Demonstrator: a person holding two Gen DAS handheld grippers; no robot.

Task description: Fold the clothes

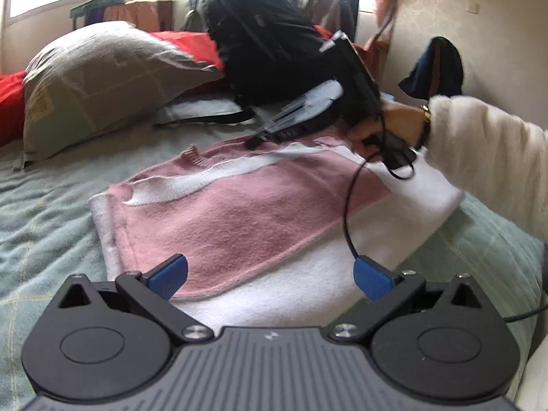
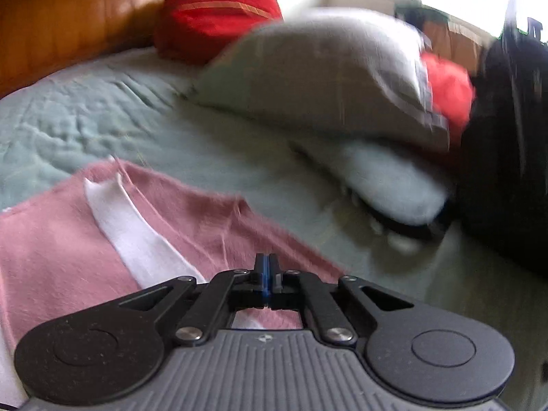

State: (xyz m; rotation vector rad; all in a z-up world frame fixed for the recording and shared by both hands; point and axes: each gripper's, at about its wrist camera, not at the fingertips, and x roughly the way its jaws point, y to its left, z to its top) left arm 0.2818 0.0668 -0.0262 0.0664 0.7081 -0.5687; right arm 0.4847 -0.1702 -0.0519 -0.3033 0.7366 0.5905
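A pink and white sweater (image 1: 239, 219) lies flat on the bed, its white neckline band (image 1: 205, 178) running across it. My left gripper (image 1: 270, 274) hangs open over the sweater's near hem, nothing between its blue pads (image 1: 169, 275). A hand in a fluffy white sleeve (image 1: 486, 157) holds my right gripper (image 1: 253, 142), whose tip is down on the sweater's far edge by the collar. In the right wrist view the right gripper (image 2: 267, 267) has its jaws pressed together at the edge of the pink sweater (image 2: 61, 246), pinching the fabric.
The bed has a pale green quilt (image 1: 44, 222). A grey pillow (image 1: 102, 85), red cushions (image 2: 219, 17) and a black backpack (image 1: 267, 44) crowd the far side. A black cable (image 1: 346, 212) loops over the sweater. A wall stands at the right.
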